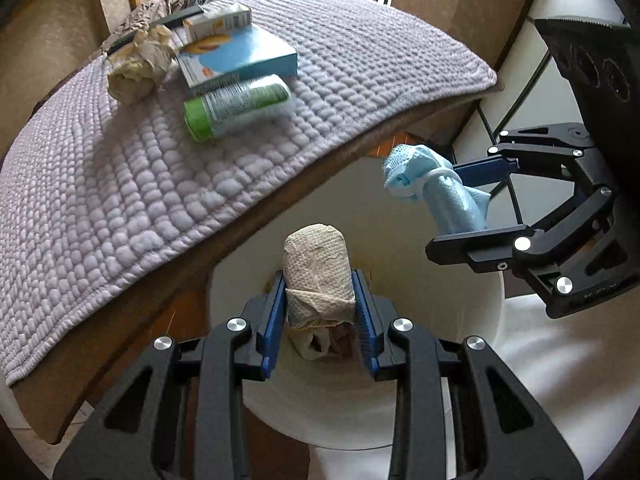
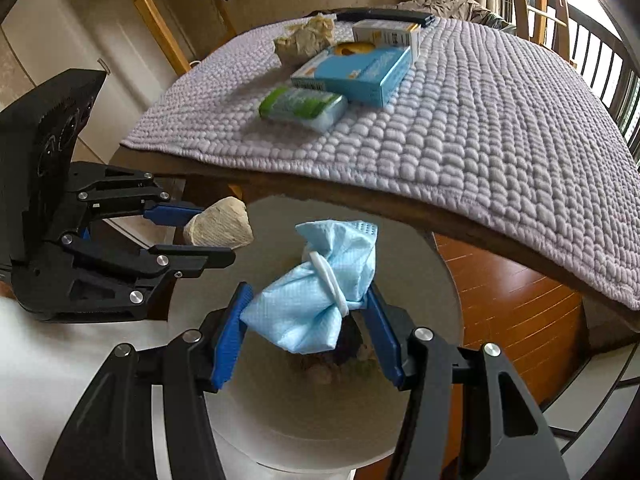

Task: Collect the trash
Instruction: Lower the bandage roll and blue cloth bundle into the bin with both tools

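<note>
My left gripper jaws clamp the paper wad above the white bin. My right gripper jaws squeeze the blue mask bundle between them.

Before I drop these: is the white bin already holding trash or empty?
Holding trash. In the right wrist view, dark scraps lie at the bottom of the white bin, below the blue mask.

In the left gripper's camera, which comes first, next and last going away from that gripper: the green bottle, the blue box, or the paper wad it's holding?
1. Paper wad, between the left gripper's fingers.
2. Green bottle, on the mat.
3. Blue box, just behind the bottle.
</note>
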Demonstrator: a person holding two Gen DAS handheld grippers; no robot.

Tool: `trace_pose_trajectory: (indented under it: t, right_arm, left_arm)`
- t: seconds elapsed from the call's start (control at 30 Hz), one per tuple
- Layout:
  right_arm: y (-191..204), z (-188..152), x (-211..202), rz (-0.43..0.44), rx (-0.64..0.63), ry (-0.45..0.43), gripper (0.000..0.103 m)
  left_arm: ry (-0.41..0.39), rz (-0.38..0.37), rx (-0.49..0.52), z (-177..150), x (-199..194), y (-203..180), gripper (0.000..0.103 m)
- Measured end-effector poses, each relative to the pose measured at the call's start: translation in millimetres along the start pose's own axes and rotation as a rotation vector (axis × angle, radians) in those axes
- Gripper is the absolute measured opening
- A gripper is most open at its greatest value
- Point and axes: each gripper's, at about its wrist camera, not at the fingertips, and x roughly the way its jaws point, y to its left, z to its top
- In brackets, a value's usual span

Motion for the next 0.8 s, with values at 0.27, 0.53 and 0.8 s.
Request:
trace_pose_trajectory:
  t: [0.27,0.53,0.8]
  right_arm:
    - [-1.1,-6.8,19.2,0.000,0.004,0.039,0.055]
    - [5.7,-10.9,41.0,-0.020,0.001,0.072,0.055]
    - [8.1,-1.5,57.4,-0.028,0.002,0.093,0.055]
  left_arm:
    - [0.034,-0.001,0.008,-7.2,13.8,-8.2,0.034]
    - [0.072,0.017,0.001,-11.5,34.7,-2.2,0.034]
    - [0.092,0.030,-0.002,-6.1,48.3,-8.8,0.034]
